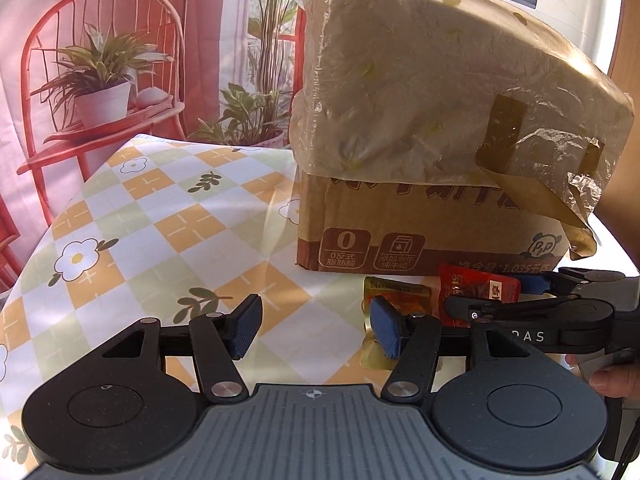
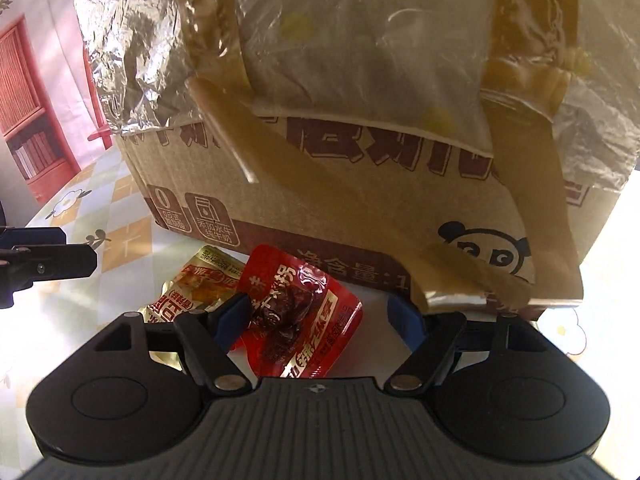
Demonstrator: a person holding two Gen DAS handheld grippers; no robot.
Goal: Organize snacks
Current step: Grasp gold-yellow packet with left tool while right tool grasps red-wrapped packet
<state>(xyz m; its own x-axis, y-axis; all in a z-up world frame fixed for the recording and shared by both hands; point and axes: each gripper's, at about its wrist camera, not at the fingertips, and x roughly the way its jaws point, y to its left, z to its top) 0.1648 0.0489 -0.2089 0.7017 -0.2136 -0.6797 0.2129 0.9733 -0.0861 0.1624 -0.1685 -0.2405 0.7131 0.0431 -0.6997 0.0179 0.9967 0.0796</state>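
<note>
A red snack packet (image 2: 304, 320) lies on the table in front of a cardboard box (image 2: 360, 200), with a gold snack packet (image 2: 192, 292) beside it on the left. My right gripper (image 2: 316, 320) is open, its fingers on either side of the red packet, low over the table. In the left wrist view my left gripper (image 1: 316, 328) is open and empty above the tablecloth; the gold packet (image 1: 396, 296) lies just behind its right finger and the red packet (image 1: 476, 288) sits further right, by the right gripper (image 1: 488, 296).
The cardboard box (image 1: 400, 220) has raised flaps covered in crinkled plastic and brown tape (image 1: 440, 80), overhanging the packets. The checked floral tablecloth (image 1: 140, 220) stretches to the left. A printed backdrop with a red chair and plants (image 1: 100, 72) hangs behind the table.
</note>
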